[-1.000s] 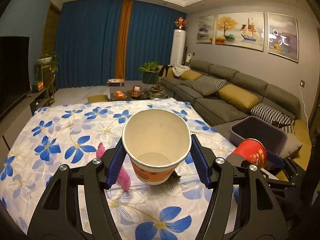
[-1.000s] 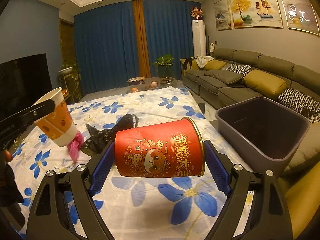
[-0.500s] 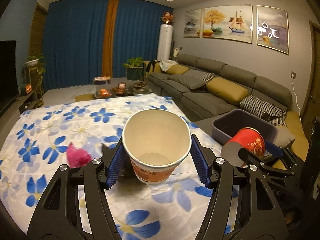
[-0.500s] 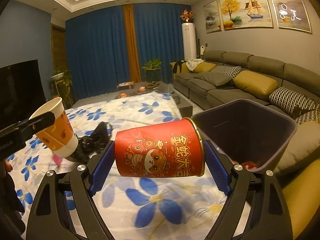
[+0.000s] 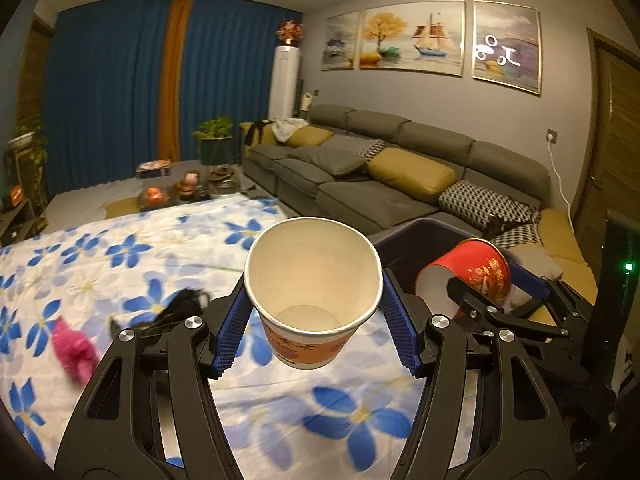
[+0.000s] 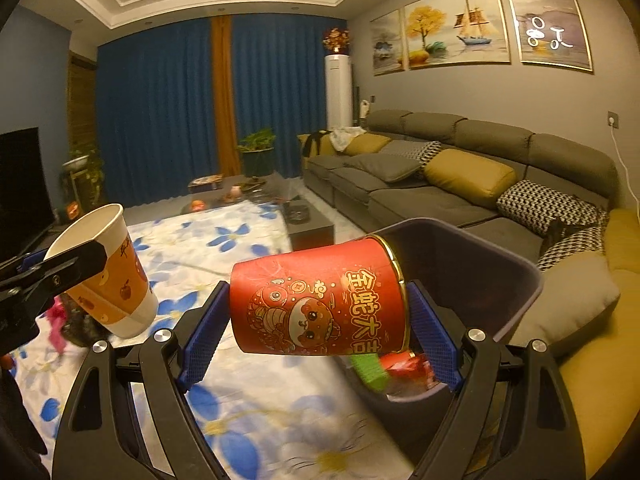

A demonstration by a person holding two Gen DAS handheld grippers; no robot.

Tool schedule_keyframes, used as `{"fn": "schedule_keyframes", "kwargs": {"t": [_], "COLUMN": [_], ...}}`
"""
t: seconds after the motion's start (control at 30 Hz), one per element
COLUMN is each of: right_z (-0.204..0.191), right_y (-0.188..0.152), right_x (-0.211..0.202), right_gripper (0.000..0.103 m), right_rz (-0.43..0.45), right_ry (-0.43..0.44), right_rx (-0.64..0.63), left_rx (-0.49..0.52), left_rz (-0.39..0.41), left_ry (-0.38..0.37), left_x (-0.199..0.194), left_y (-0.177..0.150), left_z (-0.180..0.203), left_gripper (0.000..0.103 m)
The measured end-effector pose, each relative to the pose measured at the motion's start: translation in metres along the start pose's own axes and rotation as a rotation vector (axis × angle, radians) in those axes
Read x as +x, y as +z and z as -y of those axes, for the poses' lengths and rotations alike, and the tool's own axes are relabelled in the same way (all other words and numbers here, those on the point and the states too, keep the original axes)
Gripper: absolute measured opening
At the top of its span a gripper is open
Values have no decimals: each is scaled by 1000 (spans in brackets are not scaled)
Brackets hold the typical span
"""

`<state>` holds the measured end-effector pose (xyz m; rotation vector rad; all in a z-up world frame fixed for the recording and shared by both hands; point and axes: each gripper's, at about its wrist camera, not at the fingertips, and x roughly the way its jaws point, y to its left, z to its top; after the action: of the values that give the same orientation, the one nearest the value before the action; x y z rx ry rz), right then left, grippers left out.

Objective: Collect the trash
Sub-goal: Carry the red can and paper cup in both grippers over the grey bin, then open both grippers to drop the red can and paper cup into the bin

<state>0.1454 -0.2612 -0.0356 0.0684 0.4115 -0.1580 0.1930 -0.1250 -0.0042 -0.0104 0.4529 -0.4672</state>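
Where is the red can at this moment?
In the right wrist view, the red can lies sideways between the right gripper fingers, before the bin.

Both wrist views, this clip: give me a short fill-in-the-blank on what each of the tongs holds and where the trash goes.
1. The left tongs grip a paper ____ with its mouth up.
2. The right tongs hold a ____ can lying sideways.
3. The can hangs by the rim of a dark ____ that already has trash in it.
4. A pink scrap lies on the ____-patterned cloth.

Missing words: cup; red; bin; flower
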Motion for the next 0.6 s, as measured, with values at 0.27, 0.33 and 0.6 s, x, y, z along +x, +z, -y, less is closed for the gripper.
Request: {"fn": "schedule_keyframes", "kwargs": {"t": [0.27, 0.33, 0.6], "right_z": [31, 39, 67], "right_y": [3, 4, 4], "right_x": [17, 21, 37], "right_gripper": [84, 84, 84], "right_rz": [-5, -5, -12], "right_ry": [-60, -76, -133], "right_rx": [16, 25, 52], "left_rx": [26, 29, 28], "left_rz": [-11, -13, -28], "left_ry": [-68, -85, -135], "left_x": [36, 44, 82], "left_y": [10, 12, 22], "left_z": [30, 35, 56], "left_gripper": [62, 62, 62]}}
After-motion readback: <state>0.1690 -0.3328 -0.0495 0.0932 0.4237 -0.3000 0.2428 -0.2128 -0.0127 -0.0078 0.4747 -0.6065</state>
